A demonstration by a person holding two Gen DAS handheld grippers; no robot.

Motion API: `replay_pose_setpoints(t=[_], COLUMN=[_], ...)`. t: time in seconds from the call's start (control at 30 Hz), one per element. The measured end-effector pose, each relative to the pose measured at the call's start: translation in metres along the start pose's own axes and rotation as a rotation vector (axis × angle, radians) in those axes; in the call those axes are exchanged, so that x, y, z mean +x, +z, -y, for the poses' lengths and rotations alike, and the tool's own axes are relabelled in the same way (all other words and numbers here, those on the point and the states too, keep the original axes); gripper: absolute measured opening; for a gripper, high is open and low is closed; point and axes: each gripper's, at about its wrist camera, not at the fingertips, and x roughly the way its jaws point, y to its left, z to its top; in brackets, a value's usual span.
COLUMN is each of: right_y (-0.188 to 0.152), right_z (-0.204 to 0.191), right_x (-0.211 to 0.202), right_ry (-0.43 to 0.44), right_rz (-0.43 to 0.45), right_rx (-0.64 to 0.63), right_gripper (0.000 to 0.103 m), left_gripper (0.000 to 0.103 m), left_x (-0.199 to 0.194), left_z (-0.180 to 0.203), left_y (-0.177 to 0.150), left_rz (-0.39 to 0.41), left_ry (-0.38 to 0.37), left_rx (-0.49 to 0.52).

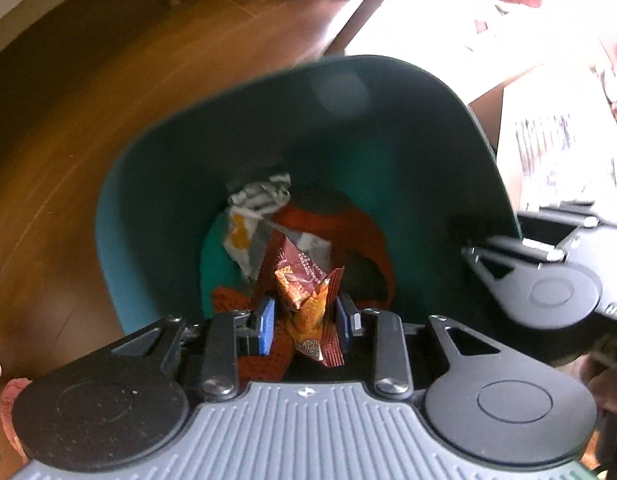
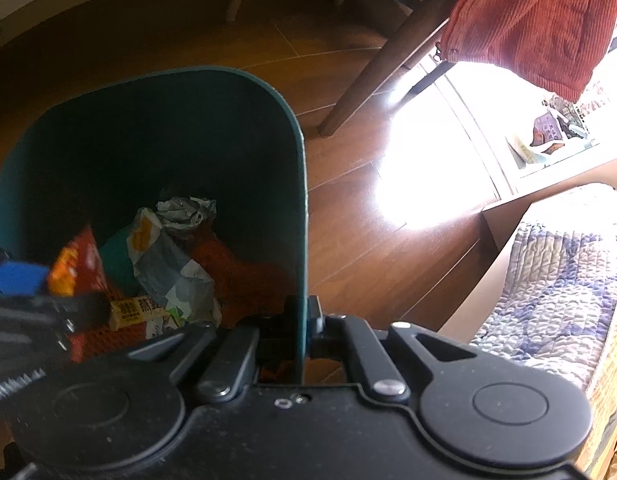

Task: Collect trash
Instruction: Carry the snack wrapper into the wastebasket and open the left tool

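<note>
A dark green trash bin [image 1: 156, 184] stands on the wooden floor. My left gripper [image 1: 306, 316] hangs over its opening, shut on a crumpled red-and-orange snack wrapper [image 1: 304, 288] between the blue pads. Inside the bin lie crumpled paper [image 1: 260, 196], a white-and-yellow bag [image 1: 244, 240] and an orange cloth [image 1: 340, 224]. My right gripper [image 2: 302, 320] is shut on the bin's near right wall [image 2: 298, 240]. In the right wrist view the left gripper [image 2: 40, 284] shows at the left edge with the wrapper [image 2: 74, 264]. The bin's contents [image 2: 168, 264] appear there too.
A wooden chair leg [image 2: 380, 68] stands beyond the bin, with an orange knitted garment [image 2: 540, 20] draped above it. A quilted cushion [image 2: 560, 280] on a low bench lies to the right. Sunlight glares on the floor [image 2: 424, 172].
</note>
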Motion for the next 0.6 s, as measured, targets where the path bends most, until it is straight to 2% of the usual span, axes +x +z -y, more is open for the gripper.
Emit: replay_pose_setpoints(t=[0.13, 0.27, 0.47, 0.6], right_y=[0.003, 0.004, 0.005, 0.007], right_z=[0.004, 0.005, 0.014, 0.024], right_x=[0.005, 0.008, 0.011, 0.016], right_ry=[0.003, 0.014, 0.025, 0.037], right_rz=[-0.012, -0.017, -0.022, -0.038], right_rx=[0.003, 0.012, 0.045, 0.099], right_gripper=[0.002, 0.002, 0.004, 0.005], left_gripper=[0.03, 0.03, 0.03, 0.034], left_x=[0.015, 0.024, 0.021, 0.012], left_z=[0.008, 0.004, 0.015, 0.015], left_y=[-0.006, -0.008, -0.016, -0.02], left_rz=[-0.039, -0.069, -0.016, 0.012], left_ry=[0.046, 0.048, 0.121, 0.123], left_rx=[0.088, 0.099, 0.218, 0.245])
